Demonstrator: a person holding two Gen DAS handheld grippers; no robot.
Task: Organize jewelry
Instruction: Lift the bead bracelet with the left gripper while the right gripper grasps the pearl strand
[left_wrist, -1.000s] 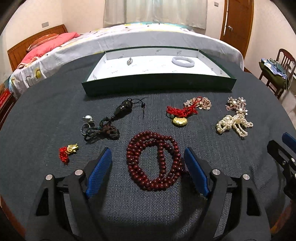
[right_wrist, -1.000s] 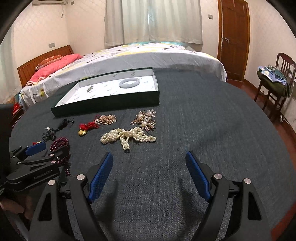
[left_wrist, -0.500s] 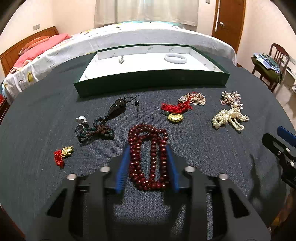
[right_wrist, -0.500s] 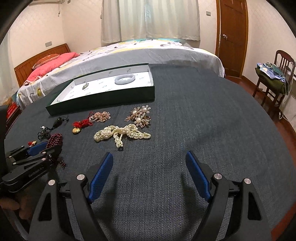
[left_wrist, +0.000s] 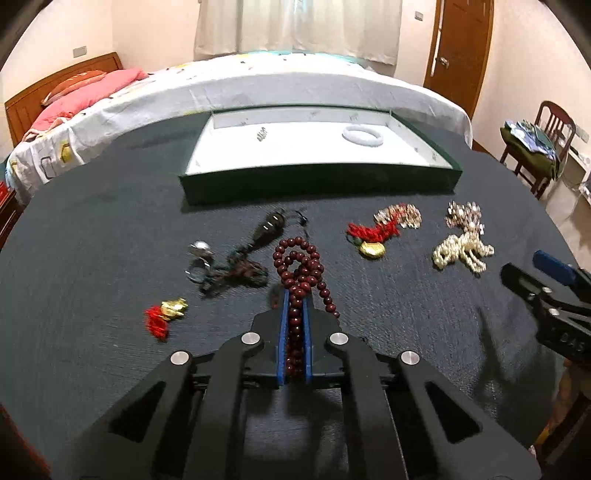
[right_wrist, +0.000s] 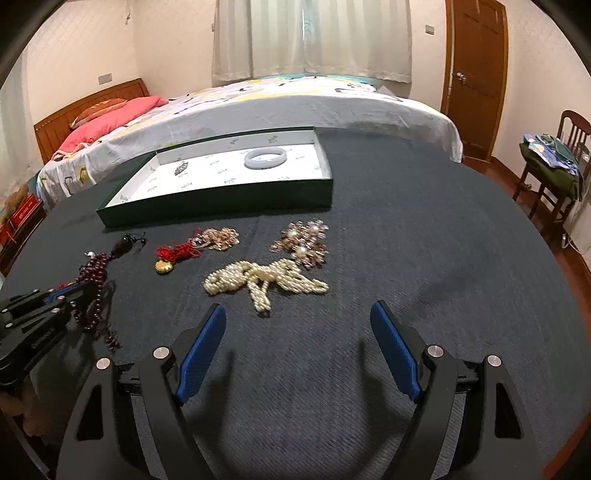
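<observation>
On the dark cloth-covered table (left_wrist: 92, 258), going left to right, lie a small red tassel with a gold charm (left_wrist: 164, 315), a dark pendant on a tangled cord (left_wrist: 255, 247) beside a silver ring (left_wrist: 199, 258), then the dark red bead necklace (left_wrist: 299, 273). The left gripper (left_wrist: 294, 332) has just closed and is clenched on it: the strand runs lengthwise between the 2 blue pads, its long axis pointing away toward the green tray (left_wrist: 317, 182), with a bunched loop of round, glossy maroon beads spilling past the fingertips. In the right wrist view part of the strand hangs loose below the gripper.

Further right sit a red cord with a gold locket (left_wrist: 371, 240), a rose-gold chain (left_wrist: 400, 216), a heap of pearl strands (left_wrist: 461, 253) and a pearl brooch cluster (left_wrist: 463, 214). The tray, white-lined, holds a small metal piece (left_wrist: 261, 133) and a pale bangle (left_wrist: 362, 134).

The right gripper (right_wrist: 298, 338) hovers over bare cloth just near of the pearls, jaws spread wide, nothing between them.
</observation>
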